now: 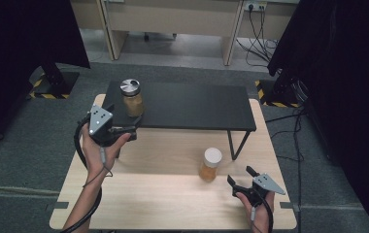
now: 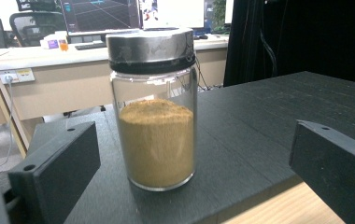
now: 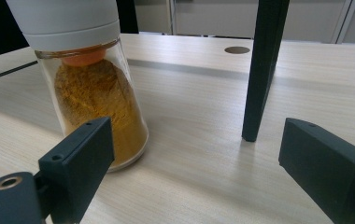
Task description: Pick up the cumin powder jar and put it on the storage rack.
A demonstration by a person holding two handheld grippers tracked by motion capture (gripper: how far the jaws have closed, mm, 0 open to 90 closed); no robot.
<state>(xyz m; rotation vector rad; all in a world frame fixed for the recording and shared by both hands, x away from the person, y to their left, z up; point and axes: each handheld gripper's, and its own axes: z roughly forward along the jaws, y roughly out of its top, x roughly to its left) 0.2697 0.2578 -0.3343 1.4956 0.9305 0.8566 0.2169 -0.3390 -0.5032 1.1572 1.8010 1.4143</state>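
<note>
The left gripper (image 1: 130, 132) is wide open at the front edge of the black shelf (image 1: 192, 104), and the silver-lid jar (image 1: 132, 97) stands on the shelf between its jaws, untouched. The right gripper (image 1: 241, 177) is also open and empty, near the shelf's leg (image 1: 237, 144), just beside the white-lid jar (image 1: 210, 164) on the table (image 1: 163, 199). The right gripper view cuts off this jar's lid; the high view shows it whole.
</note>
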